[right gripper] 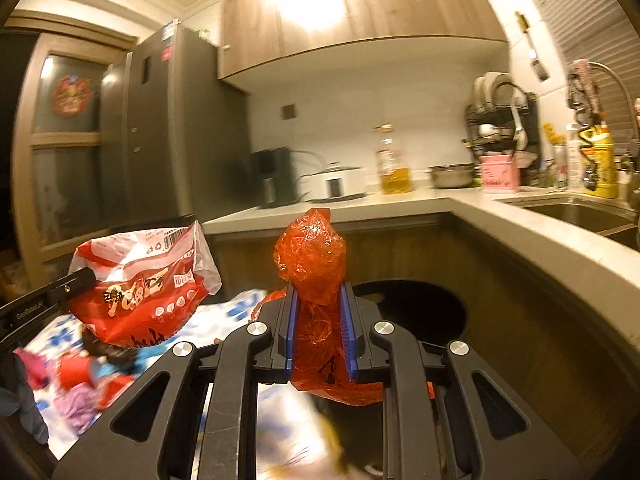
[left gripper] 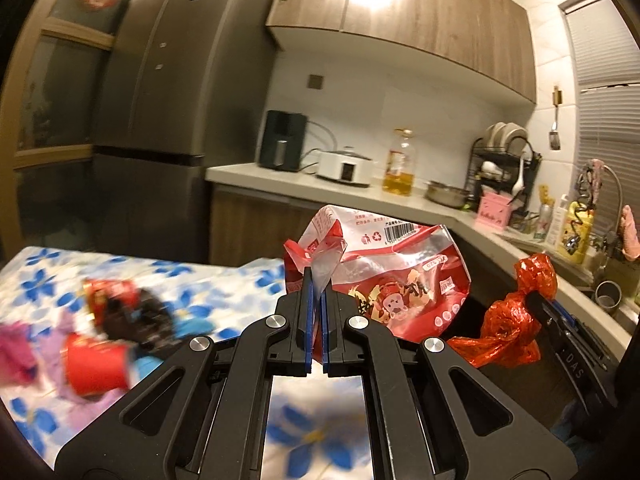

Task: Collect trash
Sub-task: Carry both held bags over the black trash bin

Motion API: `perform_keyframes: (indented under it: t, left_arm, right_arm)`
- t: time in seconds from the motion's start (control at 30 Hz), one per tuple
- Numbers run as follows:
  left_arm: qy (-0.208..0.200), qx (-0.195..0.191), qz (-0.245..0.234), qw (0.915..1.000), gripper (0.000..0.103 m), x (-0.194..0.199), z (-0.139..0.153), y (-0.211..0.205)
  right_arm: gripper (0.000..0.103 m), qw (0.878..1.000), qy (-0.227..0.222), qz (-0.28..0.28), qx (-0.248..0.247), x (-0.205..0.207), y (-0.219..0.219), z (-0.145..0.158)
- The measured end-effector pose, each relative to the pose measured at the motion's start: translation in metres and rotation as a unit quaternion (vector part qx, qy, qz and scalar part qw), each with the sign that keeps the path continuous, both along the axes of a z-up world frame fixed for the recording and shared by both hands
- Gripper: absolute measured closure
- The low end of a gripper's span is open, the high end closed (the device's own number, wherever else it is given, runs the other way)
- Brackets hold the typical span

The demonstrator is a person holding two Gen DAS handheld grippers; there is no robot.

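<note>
A desk covered in a white cloth with blue flowers (left gripper: 224, 280) carries blurred litter. Red paper cups (left gripper: 96, 364) and purple and pink crumpled wrappers (left gripper: 24, 344) lie together on it.

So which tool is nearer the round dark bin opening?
Right. The right tool, clamping the red plastic bag, points straight at the bin opening; the left tool, holding the snack packet, is over the floral tablecloth.

You see a fridge (left gripper: 160, 80) at ten o'clock, an oil bottle (left gripper: 399, 164) and dish rack (left gripper: 505, 160) on the counter (left gripper: 288, 178) at one o'clock.
</note>
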State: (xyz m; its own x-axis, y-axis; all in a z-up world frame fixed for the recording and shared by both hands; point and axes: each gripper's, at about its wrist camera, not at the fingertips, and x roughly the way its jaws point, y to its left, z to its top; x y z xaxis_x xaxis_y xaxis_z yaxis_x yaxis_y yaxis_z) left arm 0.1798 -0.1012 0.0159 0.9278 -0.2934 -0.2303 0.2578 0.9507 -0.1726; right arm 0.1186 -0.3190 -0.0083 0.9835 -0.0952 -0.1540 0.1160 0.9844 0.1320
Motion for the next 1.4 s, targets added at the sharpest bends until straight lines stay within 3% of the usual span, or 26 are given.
perform_keyframes:
  t: [0.3,0.63,1.3,1.4]
  left_arm:
    - [-0.011,0.002,-0.029,0.9995,0.101,0.046,0.001,-0.073]
    - [0.009,0.004,-0.038,0.9992,0.101,0.085,-0.019,-0.125]
    - [0.043,-0.004,-0.066,0.9969,0.1,0.12,-0.055,-0.158]
    - [0.048,-0.01,-0.076,0.9958,0.099,0.122,-0.058,-0.158]
  right_arm:
    - [0.083,0.997,-0.032,-0.068,-0.003,0.019,-0.048,0.01]
    - [0.083,0.996,-0.02,-0.09,-0.001,0.049,-0.076,0.002]
    - [0.08,0.998,0.014,-0.06,0.023,0.09,-0.099,-0.027]
    - [0.076,0.998,0.018,-0.057,0.025,0.092,-0.1,-0.029]
